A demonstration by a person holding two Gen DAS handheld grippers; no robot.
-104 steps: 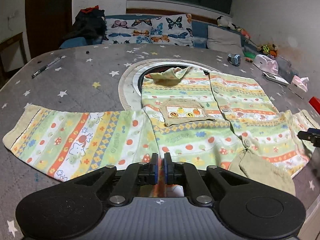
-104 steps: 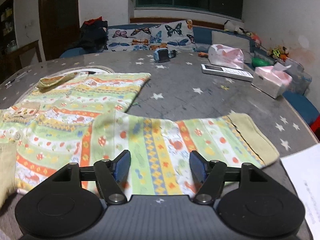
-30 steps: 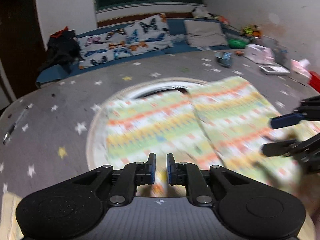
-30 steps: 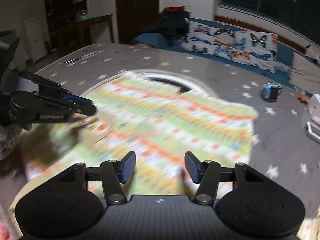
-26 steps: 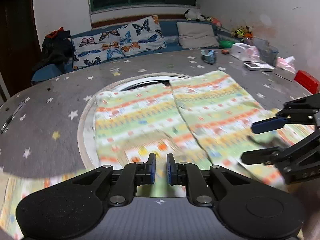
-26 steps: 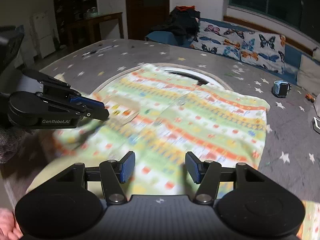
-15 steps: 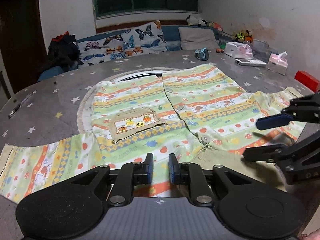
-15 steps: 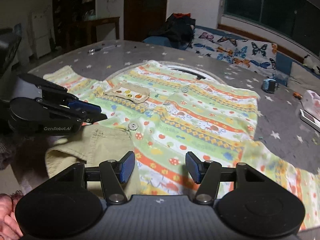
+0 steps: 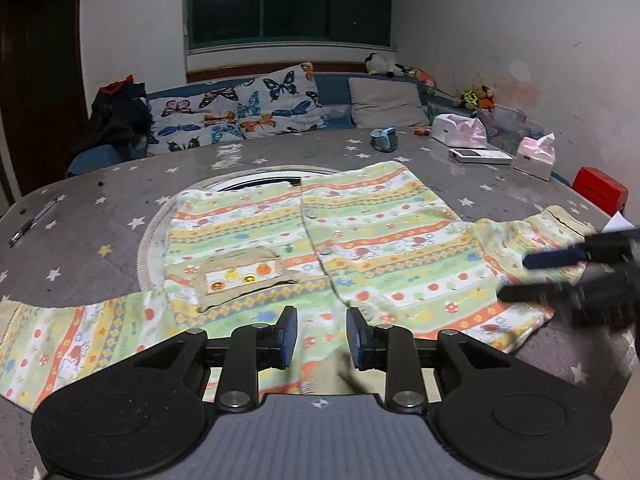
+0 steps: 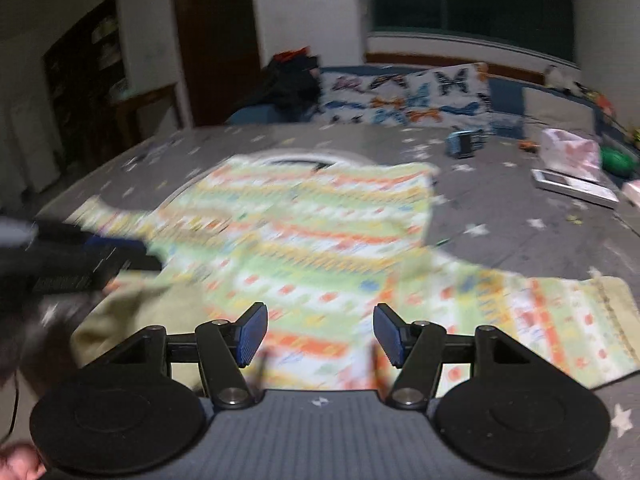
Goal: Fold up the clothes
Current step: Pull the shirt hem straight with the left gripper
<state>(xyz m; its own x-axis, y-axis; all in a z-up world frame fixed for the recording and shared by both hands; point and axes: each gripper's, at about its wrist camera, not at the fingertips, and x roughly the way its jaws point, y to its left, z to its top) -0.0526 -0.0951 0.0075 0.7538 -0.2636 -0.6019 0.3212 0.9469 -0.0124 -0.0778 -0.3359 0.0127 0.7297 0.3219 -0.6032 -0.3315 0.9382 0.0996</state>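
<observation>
Lying flat and spread out on the gray star-print table (image 9: 100, 216): a little striped button-up shirt (image 9: 360, 236) with fruit and animal prints, front side up. Stretching out to the left and right: both sleeves, each with a tan cuff. Sitting on the left chest: a tan pocket (image 9: 244, 276) with a fruit patch. Peeking out from under the far edge of the shirt: a round white turntable ring (image 9: 256, 178).

Hovering over the near hem, with jaws partly open and holding nothing: the left gripper (image 9: 322, 338). Showing just below those jaws: a folded-up tan bit of hem. Hanging over the right sleeve, jaws wide open and holding nothing: the right gripper (image 10: 320, 334). Looking blurry in the right wrist view, so small details hard to make out.

Sitting far to the right on the table: a pink tissue box (image 9: 536, 156), a white remote (image 9: 478, 155), a red box (image 9: 600, 190). Lying far left: a pen (image 9: 30, 226). Lining the sofa beyond: butterfly pillows (image 9: 240, 110).
</observation>
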